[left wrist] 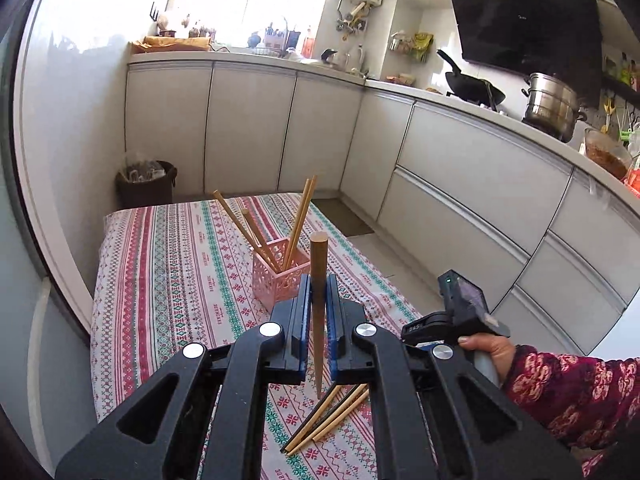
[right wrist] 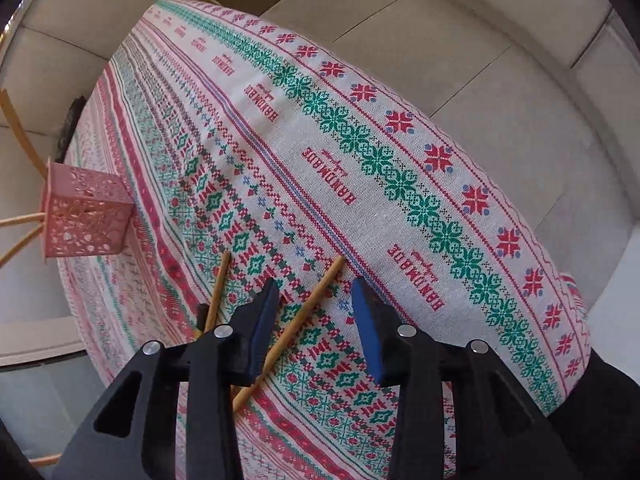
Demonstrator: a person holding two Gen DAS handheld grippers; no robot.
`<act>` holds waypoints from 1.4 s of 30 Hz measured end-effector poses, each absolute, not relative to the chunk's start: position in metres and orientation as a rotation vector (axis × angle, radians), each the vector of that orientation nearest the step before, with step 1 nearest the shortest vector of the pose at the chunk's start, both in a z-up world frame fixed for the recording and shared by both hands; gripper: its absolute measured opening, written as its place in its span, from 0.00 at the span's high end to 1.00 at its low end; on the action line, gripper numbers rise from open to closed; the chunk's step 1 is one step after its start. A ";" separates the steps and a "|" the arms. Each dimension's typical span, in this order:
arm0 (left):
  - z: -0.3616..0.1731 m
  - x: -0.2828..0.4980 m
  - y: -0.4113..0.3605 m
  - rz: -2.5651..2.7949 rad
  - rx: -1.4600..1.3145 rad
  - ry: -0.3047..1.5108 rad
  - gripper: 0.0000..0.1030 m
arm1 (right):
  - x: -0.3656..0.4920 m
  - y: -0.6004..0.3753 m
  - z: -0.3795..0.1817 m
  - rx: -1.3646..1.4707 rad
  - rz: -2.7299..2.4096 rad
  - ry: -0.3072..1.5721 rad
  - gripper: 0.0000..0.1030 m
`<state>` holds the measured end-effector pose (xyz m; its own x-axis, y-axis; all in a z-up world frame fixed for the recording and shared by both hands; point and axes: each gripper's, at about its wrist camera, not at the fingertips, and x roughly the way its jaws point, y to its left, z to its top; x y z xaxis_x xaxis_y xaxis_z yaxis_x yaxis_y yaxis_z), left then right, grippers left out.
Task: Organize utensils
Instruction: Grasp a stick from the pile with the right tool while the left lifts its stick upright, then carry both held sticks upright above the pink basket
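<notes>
My left gripper (left wrist: 319, 292) is shut on a brown chopstick (left wrist: 319, 276), held upright above the table, just in front of a pink lattice holder (left wrist: 278, 276). The holder has several wooden chopsticks (left wrist: 298, 220) standing in it. Loose chopsticks (left wrist: 326, 420) lie on the cloth below the left gripper. My right gripper (right wrist: 314, 292) is open, low over the cloth, with one loose chopstick (right wrist: 304, 316) lying between its fingers and another chopstick (right wrist: 218, 288) to its left. The pink holder (right wrist: 84, 216) shows at the left of the right wrist view.
A patterned tablecloth (left wrist: 168, 264) covers the table. The right gripper device and hand (left wrist: 472, 324) are at the table's right edge. A dark bin (left wrist: 146, 184) stands on the floor behind. White cabinets (left wrist: 460, 184) and a counter with pots (left wrist: 554, 104) run along the right.
</notes>
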<state>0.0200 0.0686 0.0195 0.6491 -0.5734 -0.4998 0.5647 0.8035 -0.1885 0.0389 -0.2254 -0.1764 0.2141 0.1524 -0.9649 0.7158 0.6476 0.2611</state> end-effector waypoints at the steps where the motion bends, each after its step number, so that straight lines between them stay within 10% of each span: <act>1: 0.021 0.021 0.072 -0.646 -0.026 0.565 0.94 | 0.042 -0.221 -0.175 0.790 -0.487 1.330 0.64; 13: 0.029 0.021 0.101 -0.626 -0.132 0.558 0.94 | 0.047 -0.178 -0.168 0.691 -0.326 1.214 0.94; 42: 0.049 -0.003 0.066 -0.531 -0.128 0.492 0.94 | -0.108 -0.189 0.027 0.441 0.136 0.608 0.95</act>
<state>-0.0034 0.0655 0.0494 0.7495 -0.5149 -0.4162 0.4548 0.8572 -0.2414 -0.1082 -0.1894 0.0267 0.8155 0.2506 -0.5217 0.0048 0.8985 0.4390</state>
